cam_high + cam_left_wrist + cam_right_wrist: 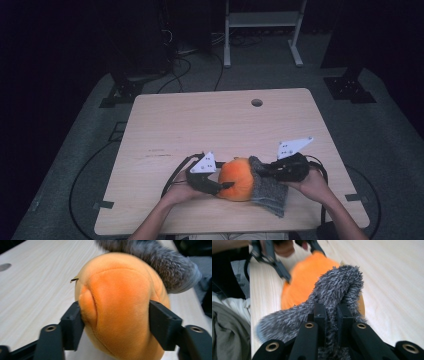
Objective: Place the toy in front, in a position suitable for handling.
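A round orange plush toy (235,177) lies near the table's front edge, with a fuzzy grey sock (270,192) draped against its right side. My left gripper (225,187) comes in from the left, and its two jaws press into the sides of the plush toy (120,302). My right gripper (260,170) is shut on a fold of the grey sock (337,287), pinched tight between the pads. The right gripper view looks past the sock to the orange toy (304,277) and the left gripper (282,267) beyond it. The sock (162,262) hangs over the toy's far side in the left gripper view.
The wooden table (200,120) has a round cable hole (256,102) near its far edge. Cables run on the floor at left and behind. A white frame stand (262,30) is beyond the table. The person's clothing (229,322) lies close to the front edge.
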Demonstrator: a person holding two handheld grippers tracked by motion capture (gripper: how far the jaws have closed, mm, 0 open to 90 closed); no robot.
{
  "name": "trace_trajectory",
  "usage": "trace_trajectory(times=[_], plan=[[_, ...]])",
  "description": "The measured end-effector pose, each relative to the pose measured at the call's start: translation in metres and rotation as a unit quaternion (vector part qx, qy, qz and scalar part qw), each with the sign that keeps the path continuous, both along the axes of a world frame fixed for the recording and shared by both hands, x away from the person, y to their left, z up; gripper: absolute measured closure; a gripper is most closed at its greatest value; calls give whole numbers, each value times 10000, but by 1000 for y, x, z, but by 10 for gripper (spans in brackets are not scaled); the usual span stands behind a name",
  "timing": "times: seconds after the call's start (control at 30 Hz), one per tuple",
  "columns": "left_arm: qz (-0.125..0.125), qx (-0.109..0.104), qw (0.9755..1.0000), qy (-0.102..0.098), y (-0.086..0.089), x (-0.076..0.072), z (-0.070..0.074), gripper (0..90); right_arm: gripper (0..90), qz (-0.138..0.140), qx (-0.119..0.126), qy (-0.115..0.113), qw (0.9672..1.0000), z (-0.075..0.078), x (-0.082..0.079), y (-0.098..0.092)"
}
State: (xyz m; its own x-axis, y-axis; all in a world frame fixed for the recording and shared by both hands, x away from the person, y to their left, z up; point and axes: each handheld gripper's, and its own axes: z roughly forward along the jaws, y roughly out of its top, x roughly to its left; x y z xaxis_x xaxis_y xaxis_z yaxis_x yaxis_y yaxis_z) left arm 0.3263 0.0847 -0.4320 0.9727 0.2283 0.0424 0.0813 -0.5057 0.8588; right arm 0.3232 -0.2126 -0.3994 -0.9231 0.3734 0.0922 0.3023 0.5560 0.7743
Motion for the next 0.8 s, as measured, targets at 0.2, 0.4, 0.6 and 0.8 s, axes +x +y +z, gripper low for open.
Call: trace_trajectory(times=[0.2, 0.4, 0.6, 0.8], plan=[[107, -178, 9958, 888, -11, 9, 1, 83, 808, -20, 64, -96, 9999, -11, -11, 5], [-92, -304, 9993, -190, -12, -4, 12, 401, 808, 2, 46, -297, 9995, 0, -22, 0], [-326, -140, 9961, -804, -9, -3, 13, 428, 805, 22, 356, -711, 9968, 21, -16, 4], [33, -414, 9989, 234, -7, 10, 6, 165, 806, -25, 380, -417, 9984, 1, 1, 15]])
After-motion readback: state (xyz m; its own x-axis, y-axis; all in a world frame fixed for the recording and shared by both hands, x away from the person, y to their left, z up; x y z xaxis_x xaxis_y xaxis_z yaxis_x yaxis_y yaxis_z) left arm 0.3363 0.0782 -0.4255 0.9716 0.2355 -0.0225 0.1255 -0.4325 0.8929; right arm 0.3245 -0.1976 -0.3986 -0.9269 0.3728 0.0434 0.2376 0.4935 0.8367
